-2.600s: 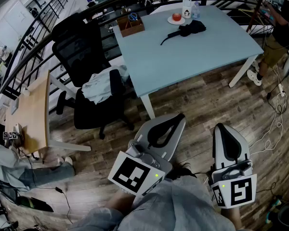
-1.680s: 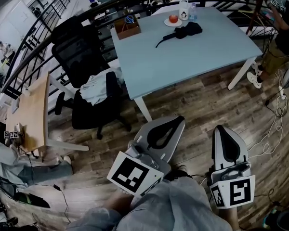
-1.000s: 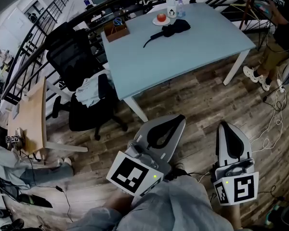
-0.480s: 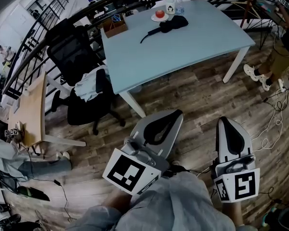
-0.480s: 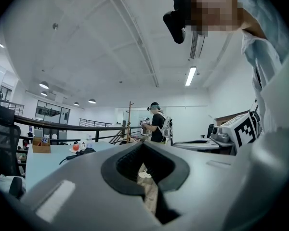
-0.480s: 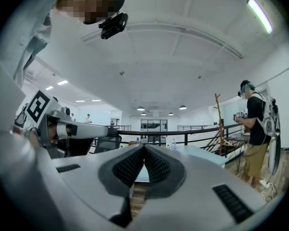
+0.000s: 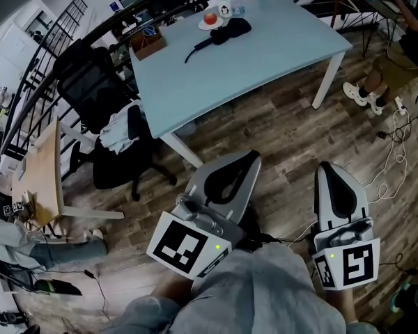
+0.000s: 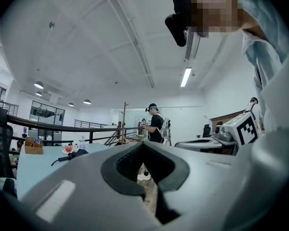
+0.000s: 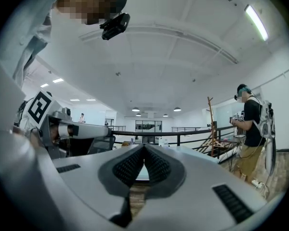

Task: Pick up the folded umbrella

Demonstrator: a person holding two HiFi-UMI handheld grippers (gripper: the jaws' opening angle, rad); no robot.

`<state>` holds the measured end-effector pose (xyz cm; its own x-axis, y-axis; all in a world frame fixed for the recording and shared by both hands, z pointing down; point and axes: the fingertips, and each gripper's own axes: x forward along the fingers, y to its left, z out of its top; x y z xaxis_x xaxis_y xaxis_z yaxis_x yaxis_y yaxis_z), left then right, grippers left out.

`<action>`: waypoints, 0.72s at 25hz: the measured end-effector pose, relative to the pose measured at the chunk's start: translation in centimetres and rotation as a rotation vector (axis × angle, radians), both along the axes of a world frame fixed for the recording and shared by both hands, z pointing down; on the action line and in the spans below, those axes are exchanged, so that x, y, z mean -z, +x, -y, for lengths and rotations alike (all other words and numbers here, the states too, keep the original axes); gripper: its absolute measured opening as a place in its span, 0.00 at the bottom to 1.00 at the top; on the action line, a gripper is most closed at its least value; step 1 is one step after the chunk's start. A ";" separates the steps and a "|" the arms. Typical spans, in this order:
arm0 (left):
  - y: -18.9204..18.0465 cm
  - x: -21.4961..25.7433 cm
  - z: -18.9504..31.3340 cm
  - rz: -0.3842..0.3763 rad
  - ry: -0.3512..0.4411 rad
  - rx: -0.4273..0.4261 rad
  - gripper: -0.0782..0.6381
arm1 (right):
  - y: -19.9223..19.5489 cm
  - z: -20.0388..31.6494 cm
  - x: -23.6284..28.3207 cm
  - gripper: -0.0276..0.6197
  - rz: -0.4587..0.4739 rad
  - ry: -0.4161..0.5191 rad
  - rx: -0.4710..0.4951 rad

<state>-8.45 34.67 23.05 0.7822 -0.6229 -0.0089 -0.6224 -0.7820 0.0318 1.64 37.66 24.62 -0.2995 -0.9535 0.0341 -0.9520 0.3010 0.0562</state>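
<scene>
The folded black umbrella (image 7: 220, 35) lies on the far part of the pale blue table (image 7: 265, 54), its strap trailing to the left. It shows small in the left gripper view too, as the umbrella (image 8: 72, 154) on the table at the left. My left gripper (image 7: 253, 158) is held low over the wooden floor, well short of the table, jaws shut with nothing in them. My right gripper (image 7: 329, 167) sits beside it to the right, also shut and empty. Both point level toward the table.
A plate with a red fruit (image 7: 210, 20), a white jug (image 7: 223, 7) and a wooden box (image 7: 147, 42) stand near the umbrella. A black office chair (image 7: 111, 117) with cloth on it stands left of the table. A person (image 7: 397, 40) stands at the right; cables (image 7: 397, 158) lie on the floor.
The table and umbrella have slid left and farther up in the head view, more floor showing before them. Both grippers stay shut and side by side.
</scene>
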 end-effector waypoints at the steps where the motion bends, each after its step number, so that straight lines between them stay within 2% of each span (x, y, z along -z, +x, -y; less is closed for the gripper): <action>1: 0.4 0.0 0.0 0.005 0.001 -0.011 0.12 | 0.4 -0.1 -0.1 0.04 -0.001 -0.001 -0.012; 6: 2.5 -0.4 0.9 0.056 -0.030 -0.054 0.12 | 2.6 0.1 -0.3 0.04 0.011 0.009 -0.087; 14: 6.4 -0.4 5.4 0.032 0.027 -0.144 0.12 | 6.4 2.5 -0.6 0.04 0.015 0.011 -0.191; 18: 8.8 -0.4 7.9 0.032 -0.003 -0.176 0.12 | 8.5 4.8 -0.4 0.04 0.007 0.002 -0.222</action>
